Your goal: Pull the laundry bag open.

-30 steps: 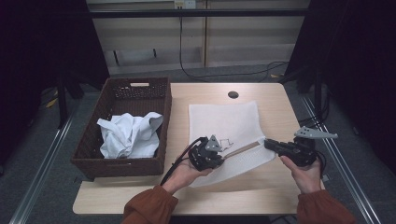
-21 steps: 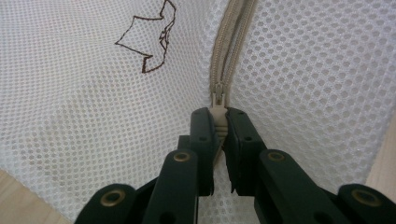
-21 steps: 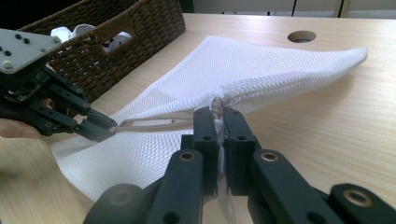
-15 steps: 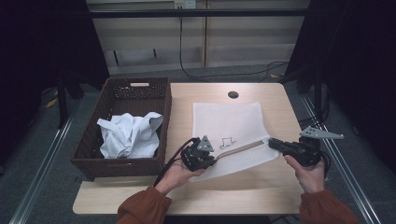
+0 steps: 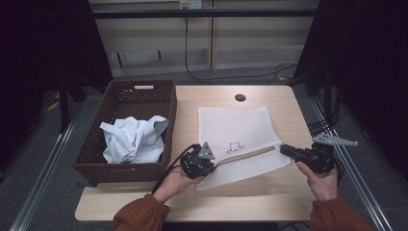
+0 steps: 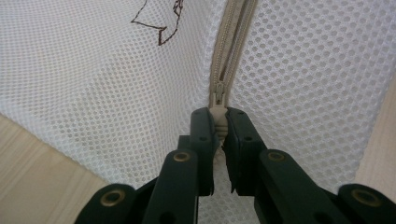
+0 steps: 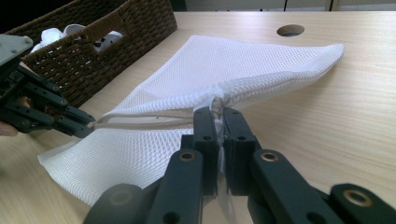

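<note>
From the high view I had the mesh bag (image 5: 238,137) lying on the desk (image 5: 284,202) right of the basket (image 5: 126,166), its zipper (image 5: 245,156) running left to right between my left gripper (image 5: 208,166) and right gripper (image 5: 285,149). In the left gripper view my fingers (image 6: 203,140) were clamped on the zipper pull (image 6: 218,95), with the zip's long axis leading straight away from them. In the right gripper view my fingers (image 7: 205,135) pinched the bag's far zip end, so the left hand was the nearer to the slider.

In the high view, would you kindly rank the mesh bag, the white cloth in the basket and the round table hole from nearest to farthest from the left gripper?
From the left gripper:
1. Mesh bag, clamped in its jaws at the zipper.
2. White cloth, to its left in the basket.
3. Table hole, at the far edge.
</note>
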Demonstrator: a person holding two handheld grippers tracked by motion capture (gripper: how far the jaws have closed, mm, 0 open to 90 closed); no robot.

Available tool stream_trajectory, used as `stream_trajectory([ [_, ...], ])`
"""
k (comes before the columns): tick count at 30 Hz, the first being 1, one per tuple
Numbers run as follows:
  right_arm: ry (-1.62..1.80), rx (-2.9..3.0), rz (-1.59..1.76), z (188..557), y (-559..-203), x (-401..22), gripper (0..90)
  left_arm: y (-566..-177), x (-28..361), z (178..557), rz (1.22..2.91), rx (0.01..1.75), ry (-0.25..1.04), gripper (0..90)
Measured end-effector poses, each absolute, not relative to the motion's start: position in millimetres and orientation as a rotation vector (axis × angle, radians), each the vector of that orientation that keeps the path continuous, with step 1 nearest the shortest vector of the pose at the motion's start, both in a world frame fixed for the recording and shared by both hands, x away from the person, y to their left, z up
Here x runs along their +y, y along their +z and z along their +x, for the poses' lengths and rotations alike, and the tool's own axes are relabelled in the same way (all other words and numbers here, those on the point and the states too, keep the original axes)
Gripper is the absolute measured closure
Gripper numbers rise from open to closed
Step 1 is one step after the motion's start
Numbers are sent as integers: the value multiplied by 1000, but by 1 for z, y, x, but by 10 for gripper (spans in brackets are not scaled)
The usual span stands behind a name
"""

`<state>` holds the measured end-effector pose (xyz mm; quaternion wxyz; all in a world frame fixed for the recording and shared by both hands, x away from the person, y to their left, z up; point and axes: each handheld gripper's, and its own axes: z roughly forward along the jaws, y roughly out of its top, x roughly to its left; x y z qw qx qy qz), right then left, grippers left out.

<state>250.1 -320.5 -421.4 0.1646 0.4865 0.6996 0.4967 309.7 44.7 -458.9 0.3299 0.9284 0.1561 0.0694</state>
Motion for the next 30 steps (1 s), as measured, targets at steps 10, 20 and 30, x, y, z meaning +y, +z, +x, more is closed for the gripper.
stream_trajectory([
  [10, 1411, 1970, 1379, 250, -418, -320, 855, -458, 56, 309, 2459, 421, 192, 822],
  [20, 1415, 1954, 1391, 249, -416, -324, 855, -461, 58, 308, 2485, 424, 209, 822],
  [30, 1415, 1934, 1407, 248, -415, -326, 856, -467, 65, 307, 2476, 452, 159, 822],
])
